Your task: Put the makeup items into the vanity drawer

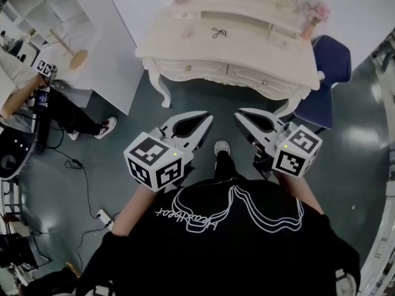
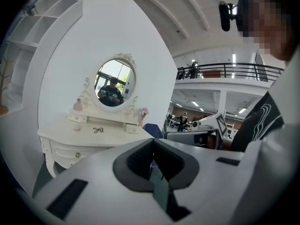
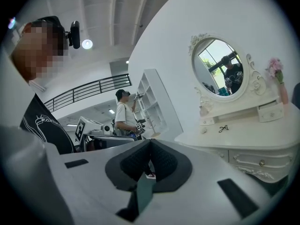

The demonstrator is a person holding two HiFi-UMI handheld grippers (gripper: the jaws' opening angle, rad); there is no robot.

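A white vanity [image 1: 247, 48] with an oval mirror [image 2: 115, 83] stands ahead of me, and its front drawers [image 1: 262, 79] are closed. A black eyelash curler [image 1: 218, 32] lies on its top, also seen as the curler [image 2: 98, 130] and the curler [image 3: 224, 128]. A small pinkish bottle [image 2: 78, 105] sits on the left shelf beside the mirror. A pink flower vase [image 1: 313, 16] stands on the right. My left gripper [image 1: 207, 117] and right gripper [image 1: 239, 114] hover side by side at waist height, short of the vanity. Both are shut with nothing between the jaws.
A blue chair [image 1: 327, 79] stands at the vanity's right end. A white shelf unit [image 1: 55, 11] with a wooden stand [image 1: 75, 55] is at the left. Another person [image 1: 37, 97] sits there. Cables and a power strip [image 1: 102, 217] lie on the floor.
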